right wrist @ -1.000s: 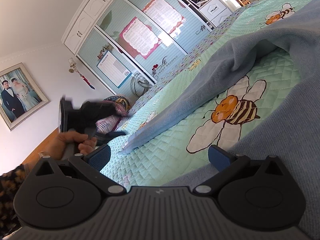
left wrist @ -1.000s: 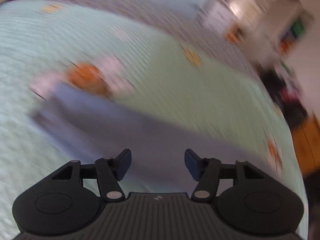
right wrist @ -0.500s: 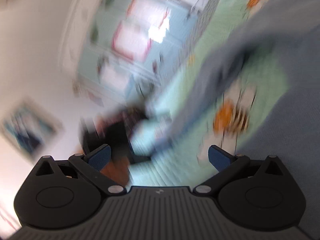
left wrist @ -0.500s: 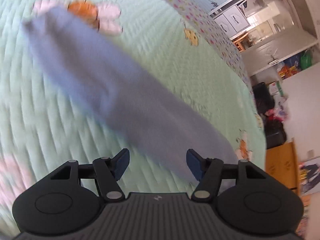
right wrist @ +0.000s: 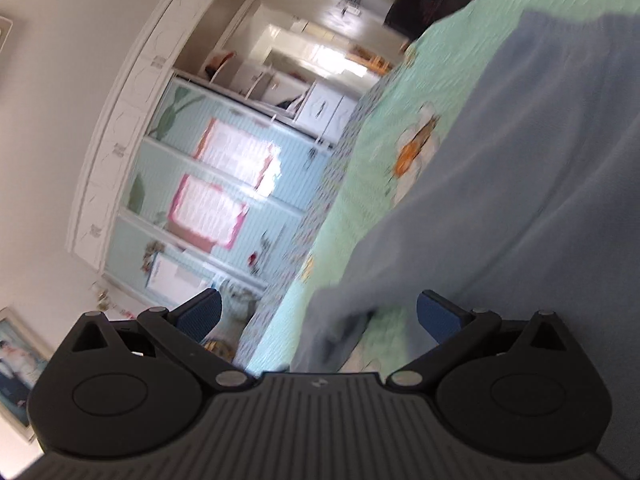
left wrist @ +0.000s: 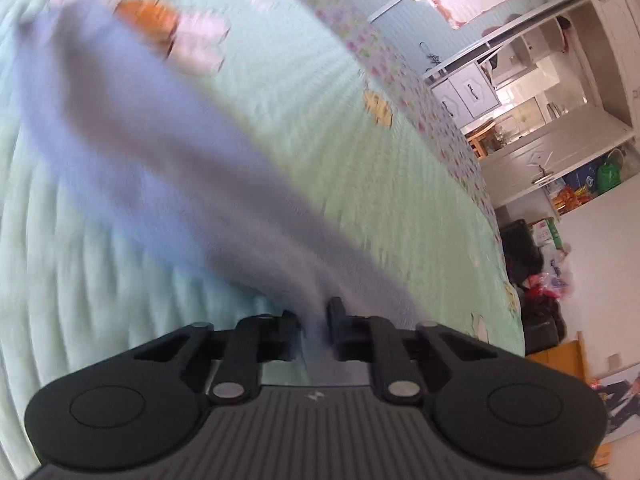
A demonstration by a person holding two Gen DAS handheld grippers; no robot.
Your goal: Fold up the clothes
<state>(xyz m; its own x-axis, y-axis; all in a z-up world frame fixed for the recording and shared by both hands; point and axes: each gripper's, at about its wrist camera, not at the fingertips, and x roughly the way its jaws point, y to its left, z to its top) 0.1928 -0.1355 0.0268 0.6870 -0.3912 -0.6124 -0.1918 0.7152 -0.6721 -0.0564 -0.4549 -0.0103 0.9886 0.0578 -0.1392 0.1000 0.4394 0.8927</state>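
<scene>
1. Where half a second ago the left wrist view showed its jaws standing apart over the cloth, the left gripper [left wrist: 314, 330] now has them drawn narrow and closing, with a bunched ridge of the blue-grey garment [left wrist: 160, 152] caught between them
2. From that pinch the garment runs away as a long blurred strip, likely a sleeve or a leg, up and to the left across the mint-green quilt [left wrist: 360, 168], its far end beside an orange bee print [left wrist: 150, 18]
3. Blur on the cloth suggests that this hand is moving as it takes hold; the near end of the strip looks secured, which I judge to be the start of a fold
4. Along the right edge of this view are white cupboards [left wrist: 472, 96] and an open doorway, seen more steeply tilted than a moment ago
5. Turning to the right wrist view, the right gripper [right wrist: 318, 314] has its blue pads spread wide and holds nothing; a rumpled corner of the garment [right wrist: 520, 160] lies just ahead, between the fingers
6. Compared with a second ago, this view has swung so that the wardrobe doors [right wrist: 216, 184] tilt differently and the other hand is gone from sight
7. Judging by this, the right hand is free to take a second hold, and the fold is barely begun
</scene>
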